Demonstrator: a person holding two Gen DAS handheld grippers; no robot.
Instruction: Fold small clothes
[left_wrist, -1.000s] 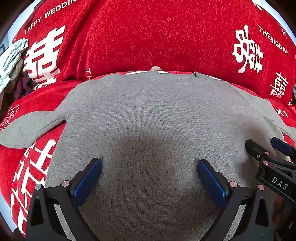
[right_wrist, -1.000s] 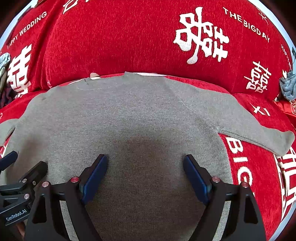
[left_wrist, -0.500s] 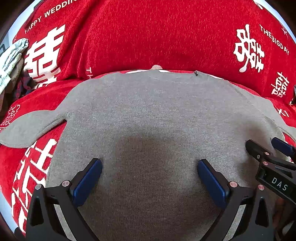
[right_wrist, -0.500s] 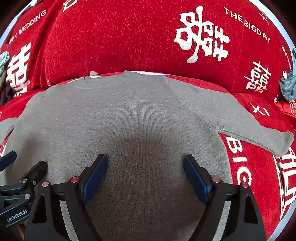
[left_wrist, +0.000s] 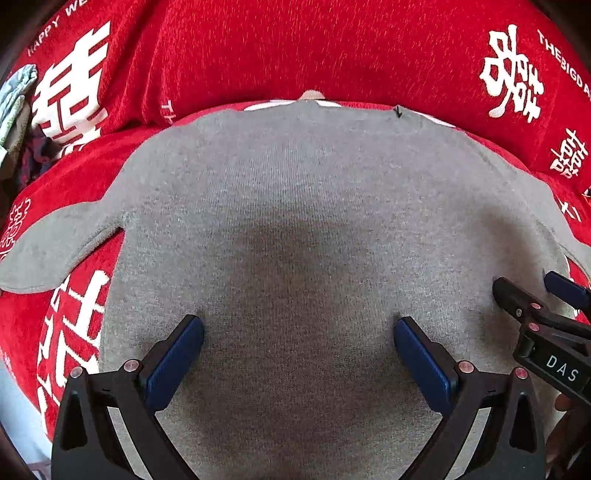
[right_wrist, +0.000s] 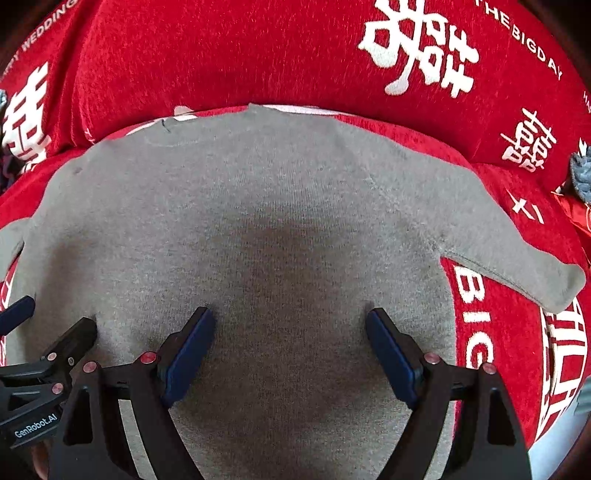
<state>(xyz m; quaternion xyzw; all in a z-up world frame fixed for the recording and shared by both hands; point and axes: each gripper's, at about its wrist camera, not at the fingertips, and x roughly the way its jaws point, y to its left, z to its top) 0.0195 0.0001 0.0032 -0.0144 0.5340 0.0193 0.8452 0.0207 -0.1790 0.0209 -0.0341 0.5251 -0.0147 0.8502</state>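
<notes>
the red cover (left_wrist: 295, 44) carries white writing: "the big day" at the upper right of the right wrist view, "wedding" at its upper left, and large "big" letters at the right middle. the right gripper (left_wrist: 532, 295), seen at the right edge of the left wrist view, bears a "das" label; the left gripper (right_wrist: 44, 325), at the lower left of the right wrist view, reads "genrobot.ai".

only the left wrist view shows the sweater's left sleeve (left_wrist: 55, 251) whole, plus pale bunched cloth (left_wrist: 14, 99) at the upper left edge. only the right wrist view shows the right sleeve (right_wrist: 517, 266) to its cuff.

the grey knit sweater (left_wrist: 295, 221) lies flat and spread across the frame's centre on the red cover, neckline at the top. both grippers stand wide apart over its lower part, gripping nothing.
</notes>
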